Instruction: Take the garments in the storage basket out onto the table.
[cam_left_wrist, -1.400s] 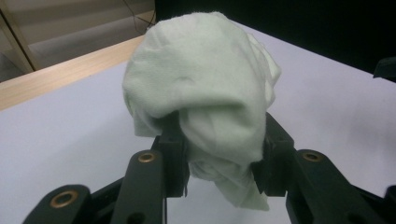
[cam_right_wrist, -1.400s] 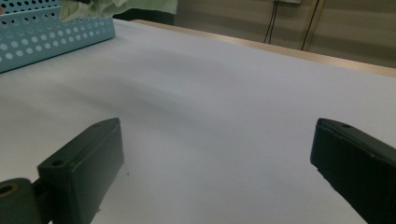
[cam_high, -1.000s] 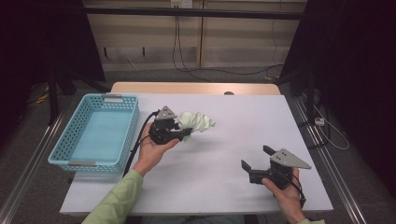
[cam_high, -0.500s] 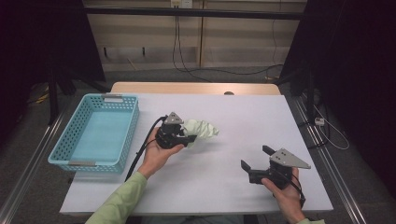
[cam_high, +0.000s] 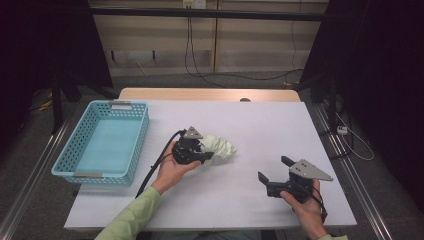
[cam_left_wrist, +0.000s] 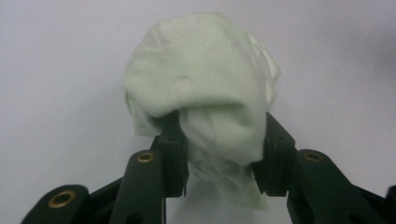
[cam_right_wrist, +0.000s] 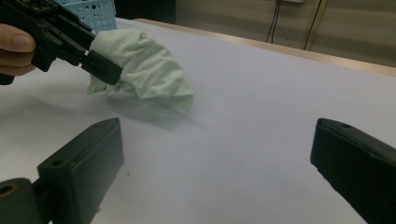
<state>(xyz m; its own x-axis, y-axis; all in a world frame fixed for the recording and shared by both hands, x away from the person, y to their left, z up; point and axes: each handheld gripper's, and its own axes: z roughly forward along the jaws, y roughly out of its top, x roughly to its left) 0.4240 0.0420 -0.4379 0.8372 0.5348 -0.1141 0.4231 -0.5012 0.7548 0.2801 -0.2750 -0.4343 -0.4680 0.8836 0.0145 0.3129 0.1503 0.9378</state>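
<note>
A: Entry, left gripper (cam_high: 209, 156). It sits near the middle of the white table (cam_high: 260, 125), and its jaws pinch a bunched pale green cloth (cam_high: 220, 148). In the left gripper view the cloth (cam_left_wrist: 205, 98) bulges over both black jaws, with a loose end hanging down between them.

B: Is the cloth on the table surface?

A: In the right gripper view the cloth (cam_right_wrist: 140, 65) hangs off the left gripper (cam_right_wrist: 100, 65), and a soft shadow lies on the table (cam_right_wrist: 261, 116) beneath it. Whether its lowest fold touches the surface cannot be told.

B: Right gripper?

A: The right gripper (cam_high: 272, 175) is held low over the near right part of the table, well apart from the cloth. Its jaws are spread wide with nothing between them; the right gripper view shows bare table between the two black jaws.

B: Other items?

A: A light blue plastic basket (cam_high: 82, 145) stands at the left edge of the table, left of the cloth and apart from it. A black cable (cam_high: 152, 170) trails from the left gripper toward the near edge.
</note>
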